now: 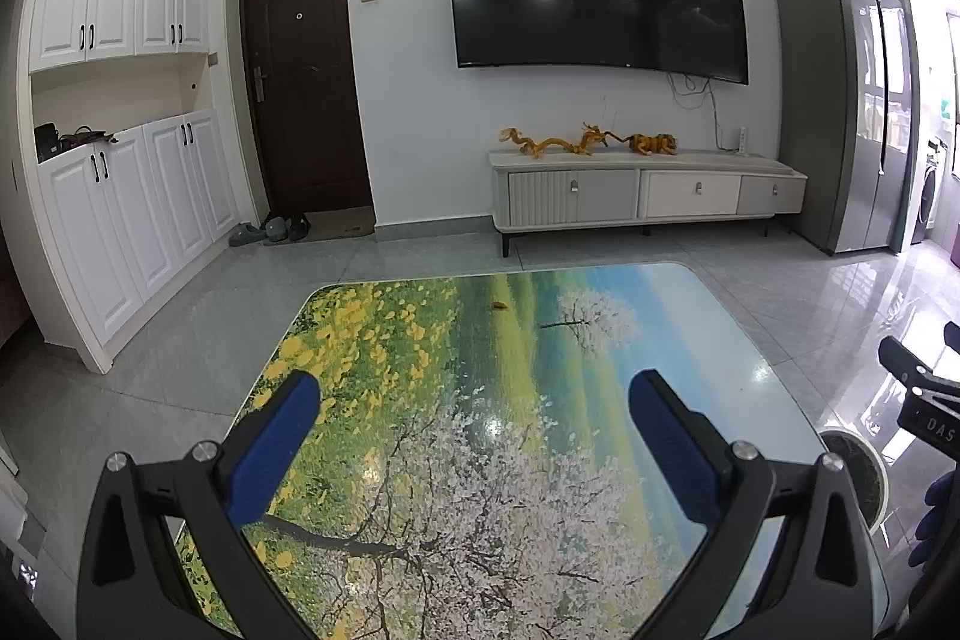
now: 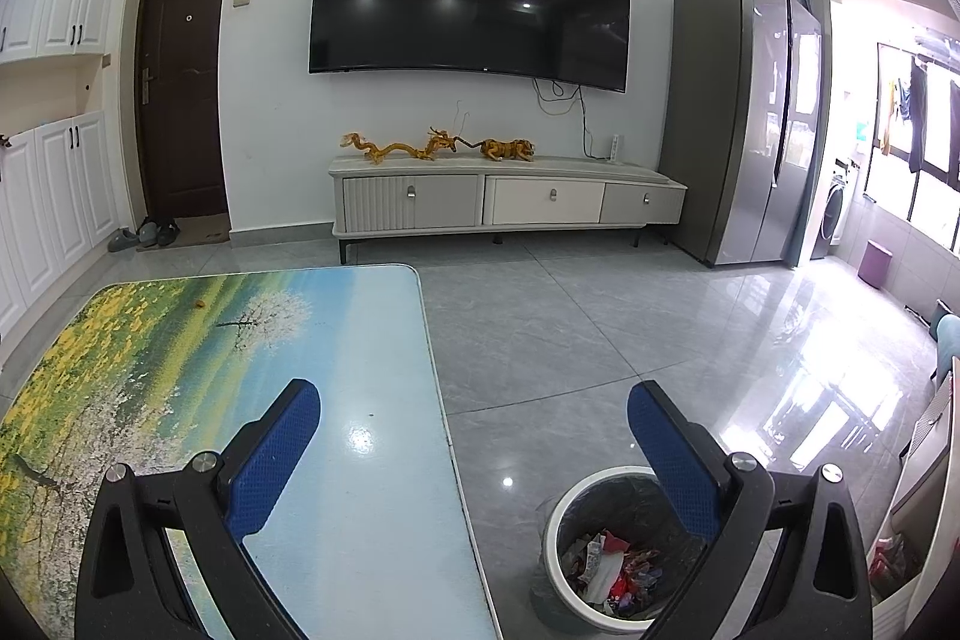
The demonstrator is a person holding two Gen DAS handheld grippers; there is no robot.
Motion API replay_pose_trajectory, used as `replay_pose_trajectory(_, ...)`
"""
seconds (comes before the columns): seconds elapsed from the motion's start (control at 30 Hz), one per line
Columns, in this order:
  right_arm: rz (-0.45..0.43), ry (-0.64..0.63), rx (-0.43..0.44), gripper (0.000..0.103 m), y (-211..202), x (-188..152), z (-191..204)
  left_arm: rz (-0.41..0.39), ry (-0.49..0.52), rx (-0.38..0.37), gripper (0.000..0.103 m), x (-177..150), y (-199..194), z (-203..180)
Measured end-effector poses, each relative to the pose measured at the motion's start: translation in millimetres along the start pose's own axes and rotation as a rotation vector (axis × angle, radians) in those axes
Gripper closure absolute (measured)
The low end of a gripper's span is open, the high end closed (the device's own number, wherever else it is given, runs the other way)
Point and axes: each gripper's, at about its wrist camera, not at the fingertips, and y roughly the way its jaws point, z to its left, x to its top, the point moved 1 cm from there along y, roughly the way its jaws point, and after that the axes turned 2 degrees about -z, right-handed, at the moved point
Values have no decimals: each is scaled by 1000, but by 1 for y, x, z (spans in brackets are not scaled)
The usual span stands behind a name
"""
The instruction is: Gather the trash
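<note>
The left gripper (image 1: 474,394) hangs over a table (image 1: 708,340) printed with a blossoming tree and yellow flowers, its blue-padded fingers (image 1: 282,436) spread wide with nothing between them. One small brown scrap (image 1: 498,306) lies alone on the tabletop toward the far edge, at about twelve o'clock from this gripper and well apart from it; it is too small to tell what it is. The same scrap (image 2: 200,304) shows in the right wrist view at about ten o'clock.

The right gripper (image 2: 474,394) is also spread wide and holds nothing, straddling the table's right edge (image 2: 447,436). On the floor just beside the table, at about five o'clock, stands a round white bin (image 2: 561,502) with a dark liner, holding crumpled red, white and grey wrappers (image 2: 612,562). The bin's rim (image 1: 873,466) shows at four o'clock in the left view.
</note>
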Motion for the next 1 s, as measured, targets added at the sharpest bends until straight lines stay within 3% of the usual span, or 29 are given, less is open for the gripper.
replay_pose_trajectory(1.0,-7,5,-5,0,-4,1,1,27,-6,-13,0,-4,7,2)
